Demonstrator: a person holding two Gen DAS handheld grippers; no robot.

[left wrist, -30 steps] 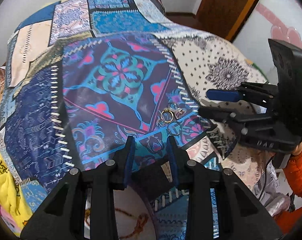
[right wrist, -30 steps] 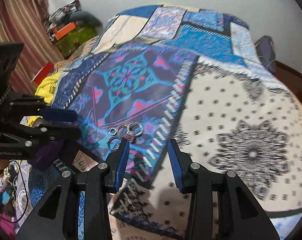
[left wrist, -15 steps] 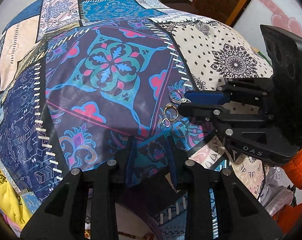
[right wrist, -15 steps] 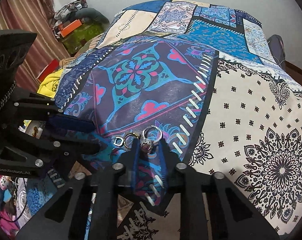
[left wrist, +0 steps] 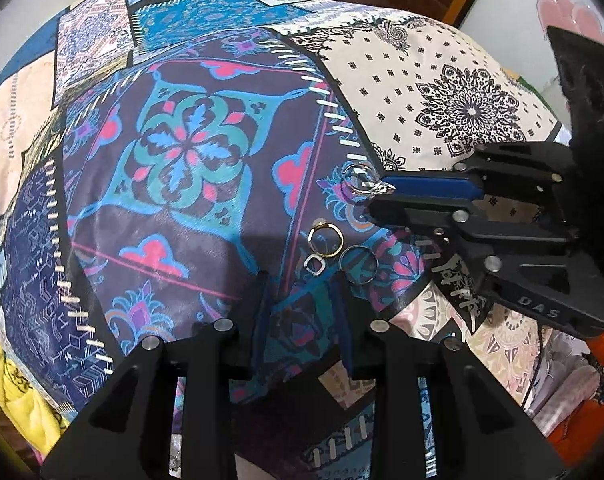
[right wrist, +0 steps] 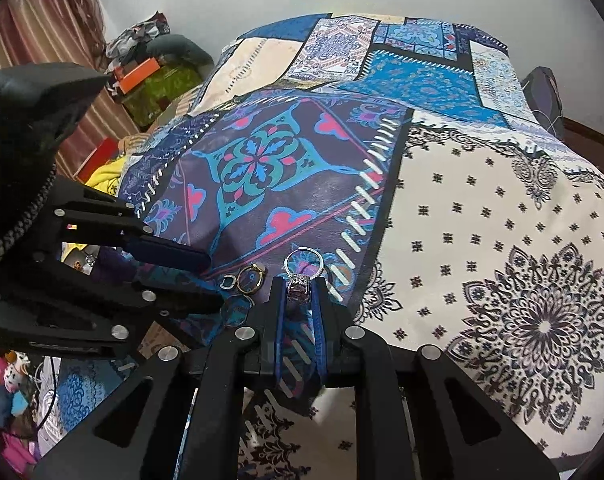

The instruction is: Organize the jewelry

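Right tool [right wrist: 298,286] is clenched on a silver ring with a dark stone [right wrist: 302,270]; its jaws have just been closing, ring pinched by its setting, band sticking up past the tips. In the left wrist view the ring [left wrist: 362,182] sits at the right tool's [left wrist: 382,196] tips, over the patchwork bedspread [left wrist: 174,152]. Left tool [left wrist: 300,280] is released, nothing between its jaws, hovering just beside three rings on the bedspread: gold ring [left wrist: 326,240], small silver square ring [left wrist: 315,265], plain silver band [left wrist: 359,265]. Gold ring touches the square one.
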